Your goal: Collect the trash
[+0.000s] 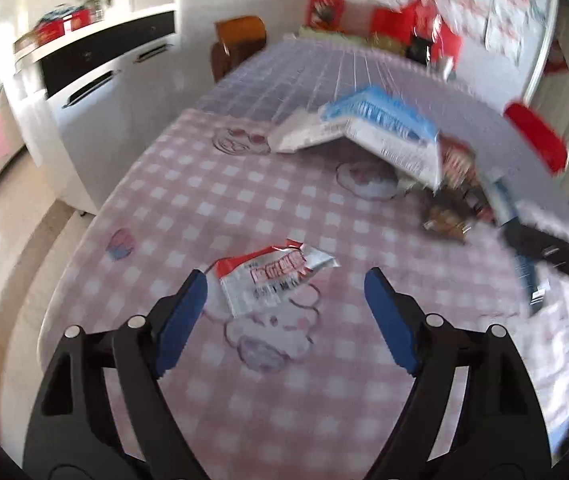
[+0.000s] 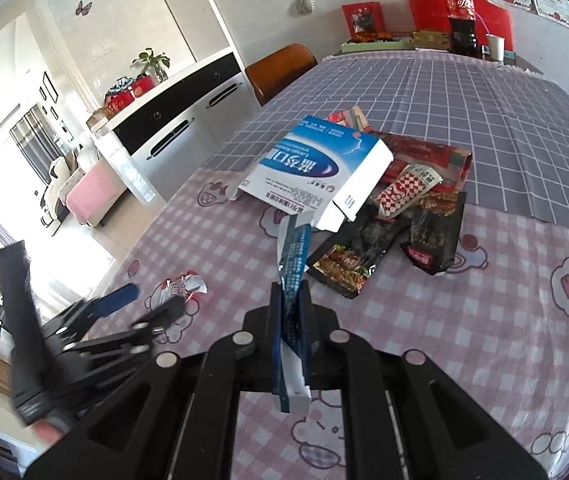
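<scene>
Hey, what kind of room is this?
Most likely a home dining room: a table under checked cloths, a wooden chair, a sideboard with a plant, and a living area beyond.

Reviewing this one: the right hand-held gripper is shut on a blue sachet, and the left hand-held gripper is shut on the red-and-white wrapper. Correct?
Not quite. The right hand-held gripper is shut on the blue sachet, but the left hand-held gripper is open, with the red-and-white wrapper lying loose on the tablecloth. The left wrist view shows it.
</scene>
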`<act>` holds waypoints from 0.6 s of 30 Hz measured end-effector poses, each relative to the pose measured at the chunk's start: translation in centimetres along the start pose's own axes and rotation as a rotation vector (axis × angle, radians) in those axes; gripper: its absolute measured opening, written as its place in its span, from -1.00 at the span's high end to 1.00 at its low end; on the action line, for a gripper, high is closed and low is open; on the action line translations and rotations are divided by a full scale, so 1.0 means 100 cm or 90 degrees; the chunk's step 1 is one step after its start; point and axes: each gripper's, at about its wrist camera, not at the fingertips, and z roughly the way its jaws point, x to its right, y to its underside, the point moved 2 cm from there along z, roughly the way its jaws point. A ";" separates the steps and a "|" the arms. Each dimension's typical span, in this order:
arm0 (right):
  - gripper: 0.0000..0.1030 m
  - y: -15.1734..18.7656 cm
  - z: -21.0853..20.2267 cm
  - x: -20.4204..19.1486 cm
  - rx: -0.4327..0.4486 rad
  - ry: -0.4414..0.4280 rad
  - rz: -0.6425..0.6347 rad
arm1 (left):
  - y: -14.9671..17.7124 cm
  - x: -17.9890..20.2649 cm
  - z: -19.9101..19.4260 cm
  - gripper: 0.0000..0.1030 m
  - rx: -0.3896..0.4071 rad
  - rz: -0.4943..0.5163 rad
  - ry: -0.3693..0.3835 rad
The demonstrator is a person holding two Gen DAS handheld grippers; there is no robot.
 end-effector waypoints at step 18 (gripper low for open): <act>0.84 -0.005 -0.001 -0.019 0.000 -0.041 -0.024 | 0.003 -0.040 -0.002 0.45 -0.030 -0.069 -0.063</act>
